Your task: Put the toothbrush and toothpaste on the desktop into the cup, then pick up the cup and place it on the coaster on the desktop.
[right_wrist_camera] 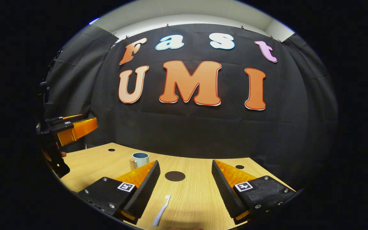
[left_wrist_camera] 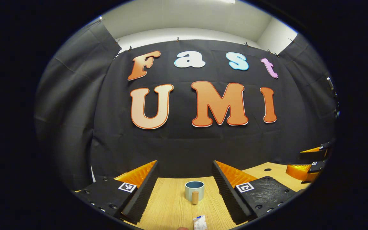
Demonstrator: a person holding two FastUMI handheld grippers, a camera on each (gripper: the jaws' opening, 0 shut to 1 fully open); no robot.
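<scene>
A pale blue cup (left_wrist_camera: 194, 189) with a wooden handle stands on the wooden desktop, straight ahead between my left gripper's (left_wrist_camera: 185, 167) open fingers. A white toothpaste tube (left_wrist_camera: 200, 222) lies nearer, low in the left gripper view. In the right gripper view a white toothbrush (right_wrist_camera: 161, 210) lies on the desk between the open fingers of my right gripper (right_wrist_camera: 186, 166). Beyond it is the dark round coaster (right_wrist_camera: 175, 176), and the cup (right_wrist_camera: 139, 159) stands farther left. The left gripper (right_wrist_camera: 72, 127) hangs above the desk at the far left there; the right gripper (left_wrist_camera: 311, 161) appears at the far right of the left gripper view.
The desktop (right_wrist_camera: 200, 195) has small dark holes (right_wrist_camera: 111, 149) near its back corners. Black cloth closes the booth behind and at both sides.
</scene>
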